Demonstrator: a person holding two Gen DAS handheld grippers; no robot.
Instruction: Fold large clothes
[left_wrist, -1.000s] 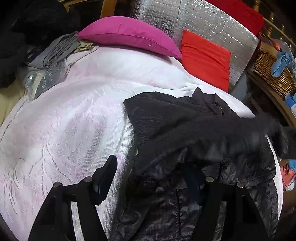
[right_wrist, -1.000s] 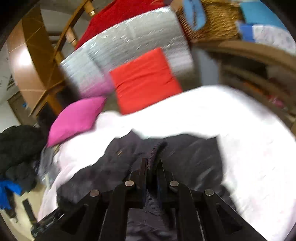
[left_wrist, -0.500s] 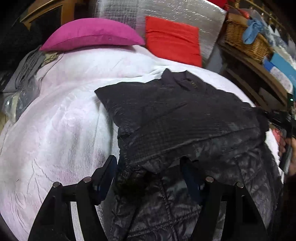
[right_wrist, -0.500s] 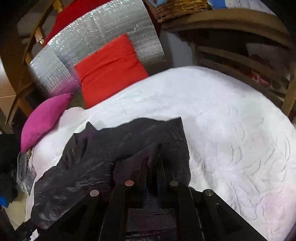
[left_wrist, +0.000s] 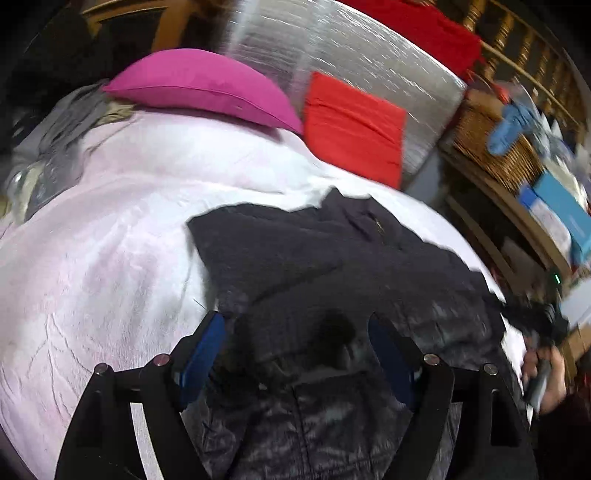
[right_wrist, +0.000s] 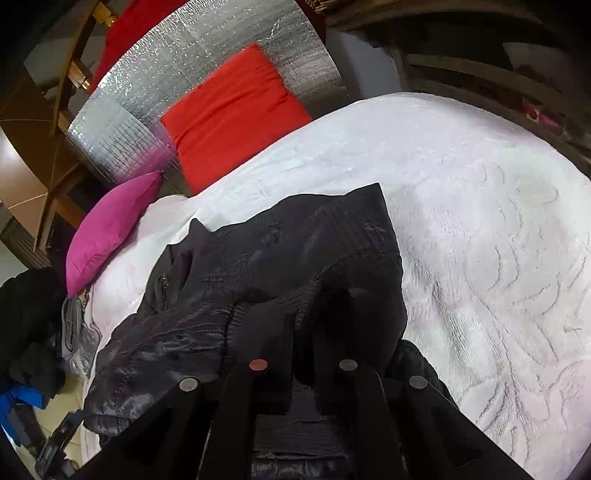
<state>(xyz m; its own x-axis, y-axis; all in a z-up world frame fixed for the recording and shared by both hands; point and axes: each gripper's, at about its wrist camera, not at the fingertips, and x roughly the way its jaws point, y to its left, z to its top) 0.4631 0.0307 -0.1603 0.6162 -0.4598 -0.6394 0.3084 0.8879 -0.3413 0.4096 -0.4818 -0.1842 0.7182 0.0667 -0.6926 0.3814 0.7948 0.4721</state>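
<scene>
A: The black quilted jacket (left_wrist: 332, 280) is lying spread on the white bedspread (left_wrist: 103, 258), collar pointing toward the magenta pillow (left_wrist: 207, 88) and the red cushion (left_wrist: 351, 125). One sleeve is being laid across the body.

B: Which tongs are doing the work?

A: The right tongs (right_wrist: 303, 332) are clenched on the ribbed cuff (right_wrist: 295, 306), the knit running up between the jaws. The left tongs (left_wrist: 295, 339) are released; their jaws have just been opening wider, and the jacket's folded edge is lying between the blue pads (left_wrist: 203, 347) without being pinched.

B: So how should the step be done well?

A: Probably by setting the cuff down flat on the chest panel before letting go, so the sleeve is lying straight and not bunching at the shoulder. The shell looks slippery and puffy, so it is likely wanting to spring back; pressing it down a little may help.

B: And the left side?

A: Its tongs are hovering low over the jacket's near half, straddling the fold. They seem best kept clear until the sleeve is settled, then used to take the hem for the next fold.

B: Is the right hand showing anywhere else?

A: In the left wrist view it is appearing blurred at the right edge (left_wrist: 546, 373), just beside the jacket's far side.
</scene>
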